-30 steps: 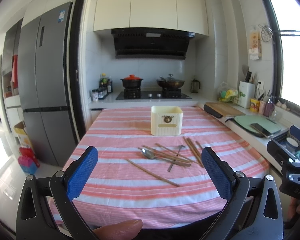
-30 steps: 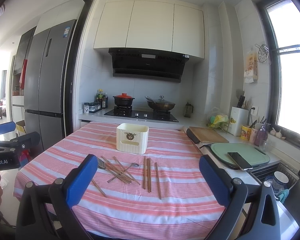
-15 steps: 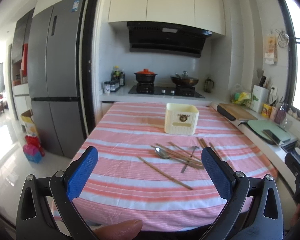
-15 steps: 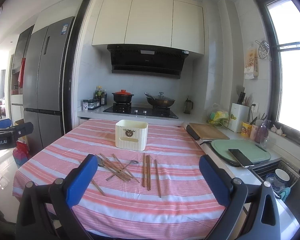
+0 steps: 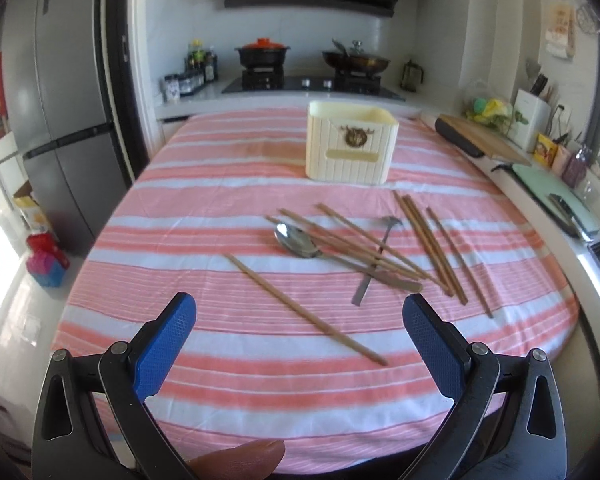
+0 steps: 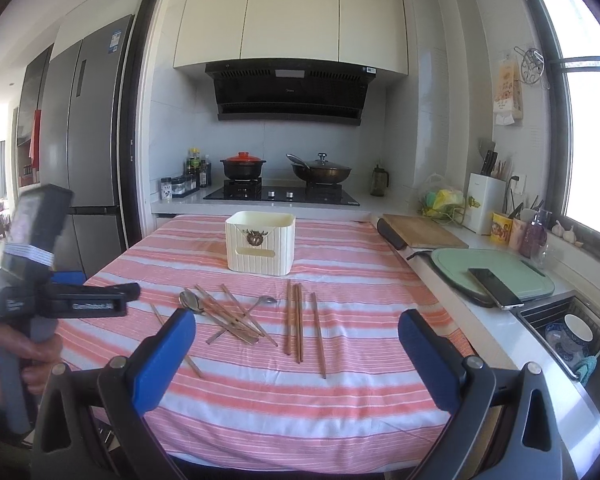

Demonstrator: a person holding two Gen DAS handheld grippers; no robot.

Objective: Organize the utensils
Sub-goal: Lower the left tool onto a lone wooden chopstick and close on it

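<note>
The left tongs (image 5: 300,320) hang over the near edge of the counter (image 5: 204,200), their blue pads wide apart and holding nothing. Between and just beyond the pads lies a single chopstick (image 5: 304,312), its long axis running diagonally from far left to near right. Farther in sits a loose heap: a large spoon (image 5: 300,242) with its bowl toward the far left and its handle running to the near right, several crossed chopsticks (image 5: 360,242) laid over it along much the same diagonal, and a small spoon (image 5: 376,260) whose bowl points away toward the box and whose handle points back to the near edge. To the right of the heap, three more chopsticks (image 5: 432,248) lie almost parallel, running from far to near. A cream box (image 5: 350,148), open at the top, stands upright behind them all, apart from the utensils.

The right tongs (image 6: 296,344) are also spread wide and empty, held above the near side of the striped cloth (image 6: 340,400). In that view the three parallel chopsticks (image 6: 298,328) point straight toward the cream box (image 6: 260,246), and the left tongs' body (image 6: 56,304) shows, blurred, at the left edge in a person's hand (image 6: 4,360).
</note>
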